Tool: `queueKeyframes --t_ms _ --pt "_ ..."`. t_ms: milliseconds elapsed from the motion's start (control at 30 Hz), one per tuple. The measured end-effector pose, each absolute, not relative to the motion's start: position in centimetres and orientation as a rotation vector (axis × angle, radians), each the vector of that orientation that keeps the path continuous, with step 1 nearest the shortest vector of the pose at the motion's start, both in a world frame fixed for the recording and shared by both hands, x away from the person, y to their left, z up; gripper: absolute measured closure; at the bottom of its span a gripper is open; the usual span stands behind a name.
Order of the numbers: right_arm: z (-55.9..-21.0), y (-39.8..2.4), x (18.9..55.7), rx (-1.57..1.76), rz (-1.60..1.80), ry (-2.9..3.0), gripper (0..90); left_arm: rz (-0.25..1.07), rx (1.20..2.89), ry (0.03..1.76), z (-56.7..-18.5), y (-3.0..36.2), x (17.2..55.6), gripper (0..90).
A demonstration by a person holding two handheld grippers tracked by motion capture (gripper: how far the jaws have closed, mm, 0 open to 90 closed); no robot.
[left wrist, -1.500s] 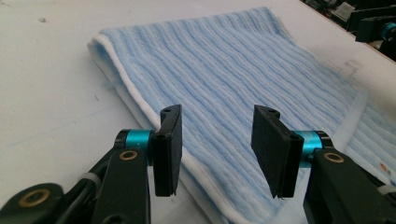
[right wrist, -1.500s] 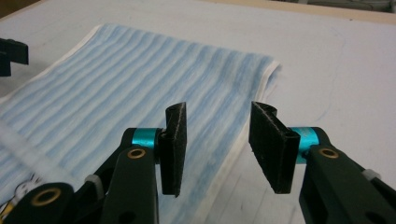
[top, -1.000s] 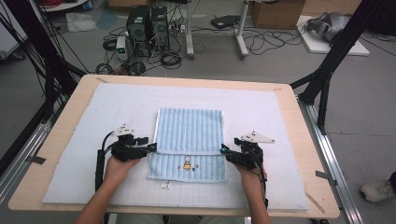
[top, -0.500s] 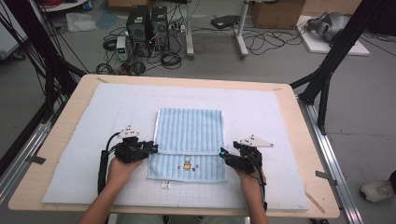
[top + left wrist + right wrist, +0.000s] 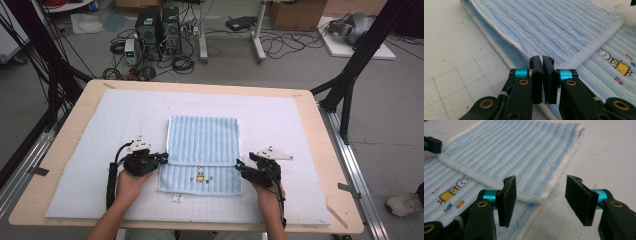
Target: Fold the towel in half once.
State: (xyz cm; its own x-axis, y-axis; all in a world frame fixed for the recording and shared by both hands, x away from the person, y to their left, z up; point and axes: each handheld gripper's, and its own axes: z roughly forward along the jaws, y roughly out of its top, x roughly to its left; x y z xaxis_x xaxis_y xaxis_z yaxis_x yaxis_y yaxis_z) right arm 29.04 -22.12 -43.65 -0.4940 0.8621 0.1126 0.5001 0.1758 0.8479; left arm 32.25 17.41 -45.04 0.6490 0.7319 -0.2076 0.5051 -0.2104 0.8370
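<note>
towel: a light blue striped towel (image 5: 202, 155) lies near the middle of the table, on a white mat (image 5: 90, 150); its far part is folded toward the near edge, so a band with a small rabbit picture (image 5: 200, 176) is left bare.
left claw (image 5: 163, 158): at the left end of the folded hem; its jaws have just been closing and now stand almost together on that hem corner, as the left gripper view shows (image 5: 542, 72).
right claw (image 5: 239, 167): at the right end of the hem; jaws have just been narrowing but are apart, nothing pinched, the folded corner just beyond them (image 5: 539, 195).
doing it well: I judge the right claw should slide further in and bite both layers at the corner before any lift, level with the left grip, so the fold stays square.
around: a small white tag (image 5: 177, 198) by the towel's near edge; computers and cables (image 5: 160, 37) on the floor beyond the far edge.
in the way: nothing that I can see.
</note>
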Motion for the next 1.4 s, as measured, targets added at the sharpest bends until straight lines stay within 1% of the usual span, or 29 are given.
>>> queueKeyframes --t_ms 33,100,300,333,533,600,933,1133,1400 --pt "-43.6 -22.2 29.0 1.289 1.239 2.067 47.1 0.284 1.862 0.98 -45.0 17.5 32.2 86.2" --pt "-43.6 -22.4 28.9 1.292 1.238 2.088 49.6 0.279 1.839 0.978 -44.8 17.5 32.2 86.2" --pt "-44.1 -21.4 29.4 1.271 1.184 2.155 50.0 0.258 1.807 0.987 -44.6 17.8 32.2 86.2" --pt "-44.2 -21.1 29.7 1.271 1.168 2.167 51.6 0.257 1.806 0.986 -44.6 17.9 32.2 86.2" --pt "-44.7 -20.4 30.3 1.271 1.088 2.221 78.7 0.246 1.799 0.99 -44.6 18.1 32.2 86.2" --pt "-44.6 -20.5 30.2 1.255 1.097 2.223 81.9 0.241 1.79 0.988 -44.5 18.2 32.1 86.2" --pt "-43.3 -20.5 28.8 1.181 1.134 2.201 82.6 0.216 1.754 0.963 -43.6 18.9 31.2 86.3" --pt "-42.2 -20.7 26.8 1.144 1.177 2.193 82.6 0.197 1.754 0.929 -43.2 19.2 29.6 86.3" --pt "-42.5 -21.2 23.5 1.119 1.206 2.187 82.5 0.157 1.763 0.906 -44.3 19.5 26.8 86.2"
